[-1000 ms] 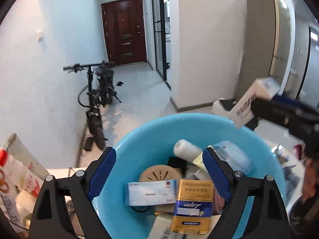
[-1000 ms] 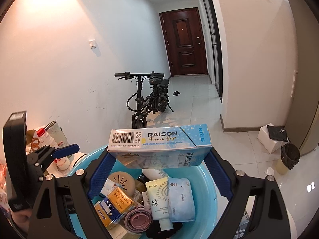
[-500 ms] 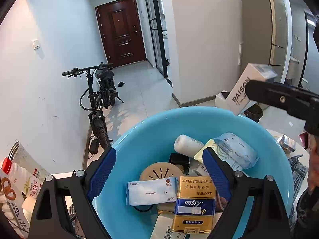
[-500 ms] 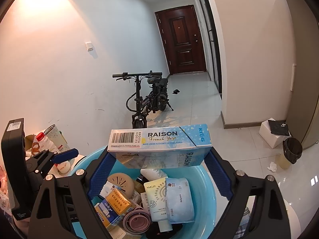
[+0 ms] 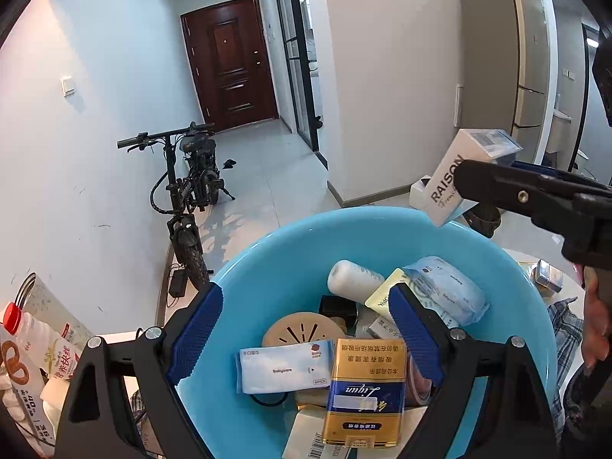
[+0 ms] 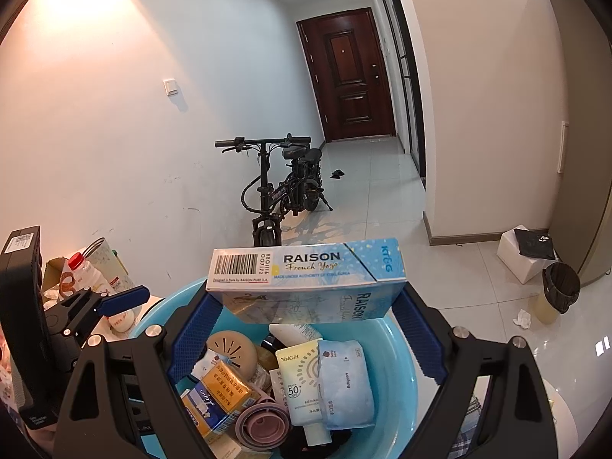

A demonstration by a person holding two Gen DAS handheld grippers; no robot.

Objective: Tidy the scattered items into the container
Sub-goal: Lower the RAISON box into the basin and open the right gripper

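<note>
A light blue basin (image 5: 306,252) holds several items: a gold carton (image 5: 363,394), a white wipes pack (image 5: 283,367), a beige round disc (image 5: 302,332) and a white tube (image 5: 355,281). My left gripper (image 5: 306,329) hangs open over the basin's near side with nothing between its blue pads. My right gripper (image 6: 306,306) is shut on a pale blue RAISON carton (image 6: 306,267), held level above the basin (image 6: 399,394). From the left wrist the same carton (image 5: 455,183) shows tilted over the basin's far right rim. One blue finger (image 6: 122,300) of the left gripper shows at the left.
A red-capped bottle (image 5: 23,344) and packets crowd the table left of the basin. Checked cloth (image 5: 566,329) and small tins lie to its right, near a hand (image 5: 596,325). A black bicycle (image 6: 283,187) leans on the wall; a white box (image 6: 524,256) and bin (image 6: 560,287) stand on the floor.
</note>
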